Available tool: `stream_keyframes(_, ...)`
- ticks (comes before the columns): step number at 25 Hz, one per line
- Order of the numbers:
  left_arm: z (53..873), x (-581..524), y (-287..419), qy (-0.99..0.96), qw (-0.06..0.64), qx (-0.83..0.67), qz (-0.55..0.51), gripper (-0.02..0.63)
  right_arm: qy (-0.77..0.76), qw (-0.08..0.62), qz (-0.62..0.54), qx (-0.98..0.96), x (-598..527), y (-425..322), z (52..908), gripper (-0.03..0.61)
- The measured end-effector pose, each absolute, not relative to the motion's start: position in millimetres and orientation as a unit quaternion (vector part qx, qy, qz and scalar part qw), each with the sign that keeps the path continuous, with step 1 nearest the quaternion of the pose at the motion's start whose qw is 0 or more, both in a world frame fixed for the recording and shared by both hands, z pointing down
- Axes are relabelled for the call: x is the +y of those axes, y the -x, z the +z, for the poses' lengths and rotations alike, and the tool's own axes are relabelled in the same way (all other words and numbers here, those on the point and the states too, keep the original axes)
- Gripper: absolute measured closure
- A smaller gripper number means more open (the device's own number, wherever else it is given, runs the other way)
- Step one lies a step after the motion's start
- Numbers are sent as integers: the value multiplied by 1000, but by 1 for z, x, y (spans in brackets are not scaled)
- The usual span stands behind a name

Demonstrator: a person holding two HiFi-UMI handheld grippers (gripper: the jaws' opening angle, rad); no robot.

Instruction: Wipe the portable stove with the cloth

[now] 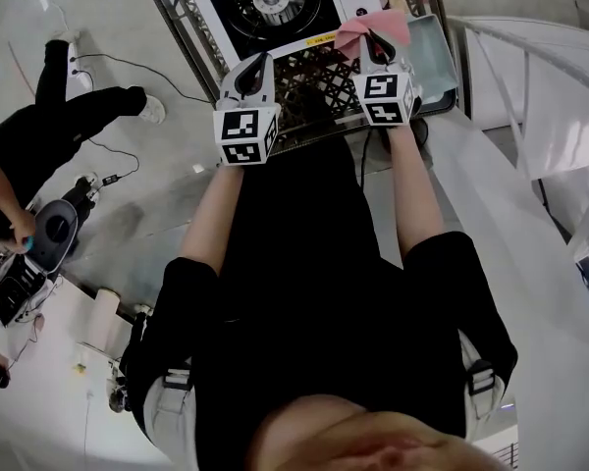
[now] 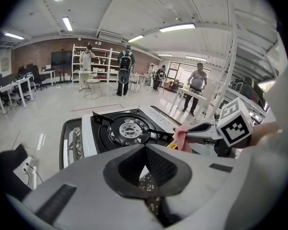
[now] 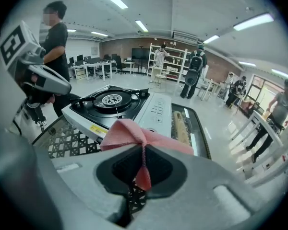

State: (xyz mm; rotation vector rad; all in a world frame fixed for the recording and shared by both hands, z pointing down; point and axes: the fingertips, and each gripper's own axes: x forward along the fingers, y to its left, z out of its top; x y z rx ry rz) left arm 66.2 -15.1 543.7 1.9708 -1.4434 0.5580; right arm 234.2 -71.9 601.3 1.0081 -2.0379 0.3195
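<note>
The portable stove (image 1: 275,3), white with a black burner top, sits on a black lattice table at the top of the head view. A pink cloth (image 1: 373,29) is pinched in my right gripper (image 1: 374,41), which hovers over the stove's near right corner. In the right gripper view the cloth (image 3: 129,131) bunches over the shut jaws, with the stove (image 3: 115,102) just ahead. My left gripper (image 1: 262,61) is shut on nothing, held just short of the stove's near edge. The left gripper view shows the stove (image 2: 127,128) ahead and the cloth (image 2: 181,139) to the right.
The lattice table (image 1: 314,77) carries the stove and a grey tray (image 1: 434,52) at its right end. A white metal frame (image 1: 530,86) stands to the right. A crouching person (image 1: 39,116) and cabled equipment (image 1: 49,234) occupy the floor at left. Several people stand farther back.
</note>
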Motion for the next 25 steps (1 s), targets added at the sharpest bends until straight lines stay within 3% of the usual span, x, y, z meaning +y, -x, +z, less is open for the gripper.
stream_keyframes(9, 557, -24, -64, -747, 325, -537, 218, 615, -371, 450, 107, -805, -82, -232, 617, 555)
stream_keyframes(25, 565, -36, -61, -756, 337, -516, 219, 615, -358, 458, 139, -802, -109, -212, 617, 554)
